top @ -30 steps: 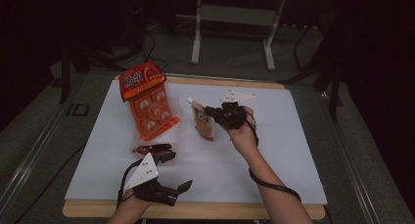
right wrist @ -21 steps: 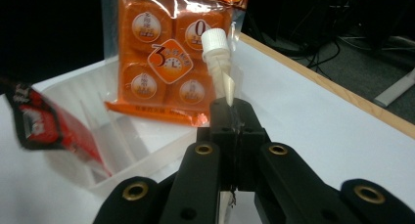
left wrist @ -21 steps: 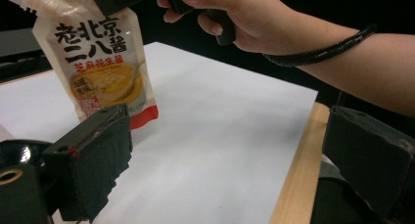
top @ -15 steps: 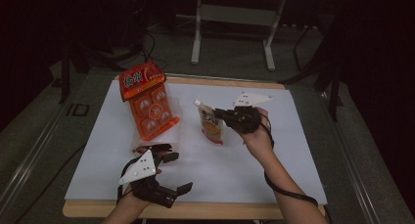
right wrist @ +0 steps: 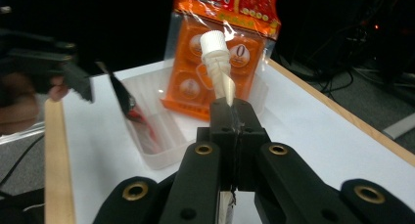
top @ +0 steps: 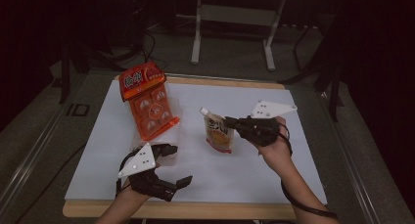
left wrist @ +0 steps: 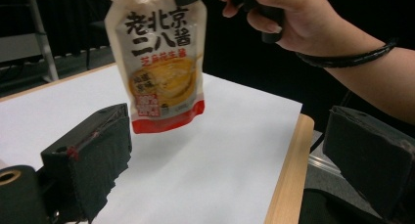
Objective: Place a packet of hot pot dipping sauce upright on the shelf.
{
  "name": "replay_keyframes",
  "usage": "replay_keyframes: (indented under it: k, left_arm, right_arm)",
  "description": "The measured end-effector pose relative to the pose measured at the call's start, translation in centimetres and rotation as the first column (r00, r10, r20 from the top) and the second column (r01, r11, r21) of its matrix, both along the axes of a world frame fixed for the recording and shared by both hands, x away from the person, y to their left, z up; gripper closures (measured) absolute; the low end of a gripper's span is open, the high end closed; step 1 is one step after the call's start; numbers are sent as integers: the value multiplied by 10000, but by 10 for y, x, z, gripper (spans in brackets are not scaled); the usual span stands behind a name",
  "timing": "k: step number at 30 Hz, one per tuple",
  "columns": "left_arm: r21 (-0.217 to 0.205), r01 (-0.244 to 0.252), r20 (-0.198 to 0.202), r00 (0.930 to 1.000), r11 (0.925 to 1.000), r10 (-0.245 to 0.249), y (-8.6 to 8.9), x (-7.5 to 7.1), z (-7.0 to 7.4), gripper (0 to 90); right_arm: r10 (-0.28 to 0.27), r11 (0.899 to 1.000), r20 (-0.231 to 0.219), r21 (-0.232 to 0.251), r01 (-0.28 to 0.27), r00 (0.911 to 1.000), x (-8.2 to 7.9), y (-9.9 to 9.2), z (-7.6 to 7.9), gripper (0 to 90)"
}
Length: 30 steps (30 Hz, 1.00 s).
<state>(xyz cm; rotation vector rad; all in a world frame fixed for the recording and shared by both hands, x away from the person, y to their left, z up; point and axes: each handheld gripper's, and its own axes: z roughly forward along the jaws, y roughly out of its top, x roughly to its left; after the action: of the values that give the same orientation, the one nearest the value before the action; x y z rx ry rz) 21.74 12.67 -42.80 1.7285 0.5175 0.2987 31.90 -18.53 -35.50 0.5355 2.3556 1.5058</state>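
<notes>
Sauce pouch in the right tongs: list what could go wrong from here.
1. The right tongs pinch only the thin top edge of the pouch below its cap; the hanging pouch could slip out or swing.
2. The pouch hangs off the table; a drop could burst it on the white sheet.
3. The left tongs stand open close by; reaching in could knock the pouch, or the clear tray with its red-handled tool.

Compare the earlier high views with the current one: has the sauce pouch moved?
Yes. The sauce pouch, held by the right gripper, has shifted right, farther from the orange snack pack, which stayed put.
</notes>
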Motion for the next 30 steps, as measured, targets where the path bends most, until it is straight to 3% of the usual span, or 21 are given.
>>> replay_keyframes:
  k: [6,12,14,19,25,29,30]
  left_arm:
    - [-131,118,186,9998,9998,-115,0,7,8,47]
    - [29,63,281,9996,10000,-64,-3,18,17,57]
    - [-60,64,162,9998,10000,-63,-5,23,18,57]
    - [-158,435,66,9990,9989,-434,-9,30,21,125]
    - [-46,614,93,9981,9981,-614,-17,36,27,127]
    - [-84,954,300,9950,9954,-951,-22,38,33,159]
    - [-73,1120,350,9931,9937,-1117,-24,38,35,203]
  right_arm:
    - [440,9988,110,206,-443,9990,-17,-8,8,899]
    - [812,9962,276,309,-820,9963,-33,-12,15,899]
    - [928,9946,280,440,-939,9953,-37,-13,17,899]
    - [1129,9919,442,537,-1153,9926,-47,-13,21,899]
    - [1446,9874,579,560,-1478,9878,-57,-11,25,899]
    - [1679,9837,497,570,-1707,9845,-60,-7,25,899]
    - [1726,9827,473,591,-1753,9839,-61,-5,25,899]
